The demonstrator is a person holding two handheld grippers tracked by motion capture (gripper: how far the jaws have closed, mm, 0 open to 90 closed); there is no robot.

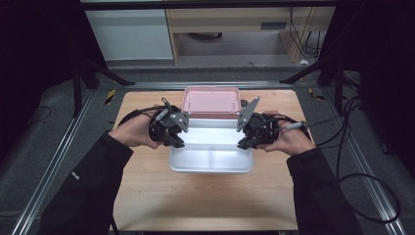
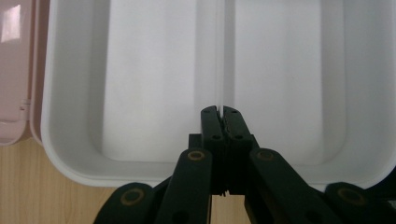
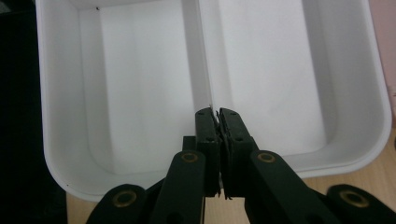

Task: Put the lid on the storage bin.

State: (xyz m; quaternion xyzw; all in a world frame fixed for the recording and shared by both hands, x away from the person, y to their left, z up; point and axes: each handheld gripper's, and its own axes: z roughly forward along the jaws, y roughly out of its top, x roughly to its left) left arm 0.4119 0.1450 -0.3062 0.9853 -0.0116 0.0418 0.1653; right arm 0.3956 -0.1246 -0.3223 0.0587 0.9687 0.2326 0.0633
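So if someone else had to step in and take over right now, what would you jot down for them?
Left gripper: jaws shut, nothing held, at the left side of the white two-compartment box.
Right gripper: jaws shut, nothing held, at the box's right side.
Box: mid-table, both compartments empty, a divider between them.
Pink lid: lies open behind the box, still joined at its back edge as far as the left gripper view shows.
Done: box stands open.
Left: probably filling or closing it; I cannot tell which.
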